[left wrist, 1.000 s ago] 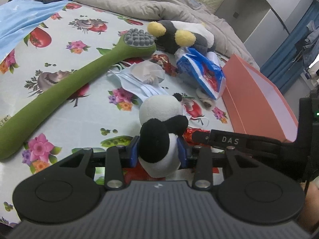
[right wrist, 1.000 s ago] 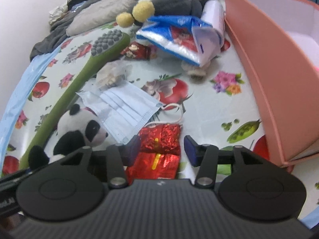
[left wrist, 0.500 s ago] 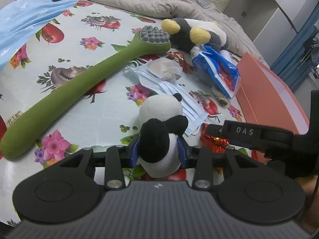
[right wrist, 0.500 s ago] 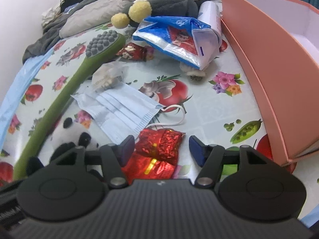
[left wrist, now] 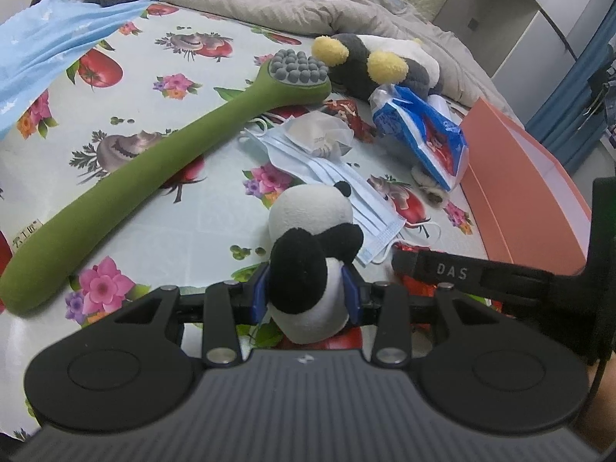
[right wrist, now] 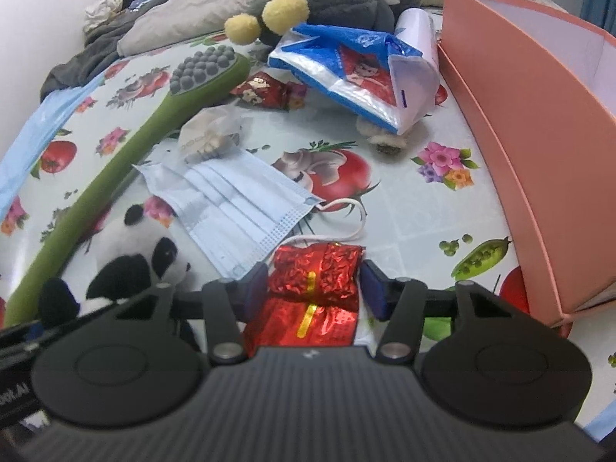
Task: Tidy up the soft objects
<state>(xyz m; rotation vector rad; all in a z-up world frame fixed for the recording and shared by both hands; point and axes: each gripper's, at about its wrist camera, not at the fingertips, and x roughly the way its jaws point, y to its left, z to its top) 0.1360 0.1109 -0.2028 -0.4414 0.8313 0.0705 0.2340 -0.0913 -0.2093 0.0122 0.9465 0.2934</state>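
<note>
My left hand-held gripper (left wrist: 306, 295) sat clamped on the small black-and-white plush panda (left wrist: 312, 258). My right hand-held gripper (right wrist: 315, 287) was closing around the crinkled red foil packet (right wrist: 312, 292), its pads not yet pressing it.

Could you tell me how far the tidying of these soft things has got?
Nothing shows inside the pink box yet. In hand: the left tongs grip the panda plush; the right tongs are closing around the red foil packet. Left: face mask, bee plush, blue bag.
</note>
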